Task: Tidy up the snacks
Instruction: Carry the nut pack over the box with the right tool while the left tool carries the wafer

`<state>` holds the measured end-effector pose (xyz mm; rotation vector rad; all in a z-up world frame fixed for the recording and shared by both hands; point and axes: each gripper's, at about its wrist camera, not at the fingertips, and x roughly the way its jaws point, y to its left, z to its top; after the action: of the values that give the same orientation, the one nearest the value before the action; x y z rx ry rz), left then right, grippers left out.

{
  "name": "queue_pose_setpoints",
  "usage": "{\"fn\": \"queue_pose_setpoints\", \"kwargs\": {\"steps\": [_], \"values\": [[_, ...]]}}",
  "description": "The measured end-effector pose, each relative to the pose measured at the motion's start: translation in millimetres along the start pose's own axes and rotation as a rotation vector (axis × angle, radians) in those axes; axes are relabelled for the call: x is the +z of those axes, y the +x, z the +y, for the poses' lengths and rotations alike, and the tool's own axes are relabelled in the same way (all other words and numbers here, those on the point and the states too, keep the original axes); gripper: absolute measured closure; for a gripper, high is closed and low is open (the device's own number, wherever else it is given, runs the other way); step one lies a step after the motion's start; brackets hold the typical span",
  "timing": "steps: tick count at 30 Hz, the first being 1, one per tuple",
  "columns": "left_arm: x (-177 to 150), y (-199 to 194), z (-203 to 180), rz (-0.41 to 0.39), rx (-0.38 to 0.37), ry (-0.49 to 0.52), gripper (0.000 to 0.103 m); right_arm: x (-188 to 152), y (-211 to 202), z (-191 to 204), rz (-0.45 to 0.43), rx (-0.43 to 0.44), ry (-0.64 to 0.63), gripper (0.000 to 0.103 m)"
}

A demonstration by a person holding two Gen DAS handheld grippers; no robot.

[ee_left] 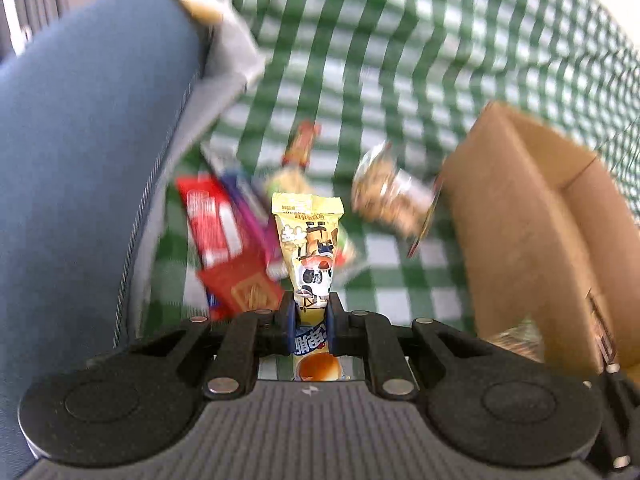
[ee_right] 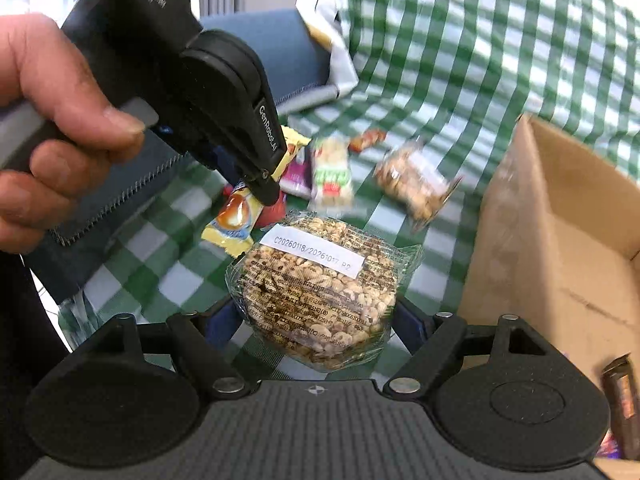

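The left tool is clamped narrow on a slim yellow snack packet with a cartoon print, and the packet sticks out past the fingers toward twelve o'clock, lifted off the green checked cloth that covers the desk. Seen from the right wrist, the same packet hangs down from that tool, gripped across its middle, with a hand around the handle at nine o'clock.

The right tool stands wide but it is not empty: a round puffed-grain cake in clear wrap, with a white printed label across the top, sits between its fingers and fills the gap from side to side.

The other snacks lie on the cloth beyond. In the left wrist view a red packet and a purple one overlap at ten o'clock of the yellow packet, a small red-orange bar lies at twelve o'clock, and a clear bag of nuts, blurred, lies at two o'clock. An open cardboard box stands at three o'clock, just beside the nuts. A blue cushioned seat runs along the cloth's edge at nine o'clock
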<state>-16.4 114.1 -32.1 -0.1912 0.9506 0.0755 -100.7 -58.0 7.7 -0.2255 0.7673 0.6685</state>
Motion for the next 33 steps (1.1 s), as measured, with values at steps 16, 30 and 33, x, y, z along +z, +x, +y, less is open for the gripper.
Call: {"fn": "queue_pose_setpoints", "kwargs": {"steps": [16,30,33], "values": [[-5.5,-70.9,-69.4,-0.397,-0.127,0.052,0.087,8.4,-110.5,-131.1,-0.282,-0.182,0.145,0.022],[-25.9,-84.1,-148.6,-0.547,-0.301,0.166,0.087,-24.7,-114.3,-187.1,-0.262,-0.311,0.317,0.022],[-25.6,-80.4,-159.7,-0.543,-0.323,0.177,0.087,-27.1,-116.4,-190.0,-0.270,-0.340,0.327,0.022]]}}
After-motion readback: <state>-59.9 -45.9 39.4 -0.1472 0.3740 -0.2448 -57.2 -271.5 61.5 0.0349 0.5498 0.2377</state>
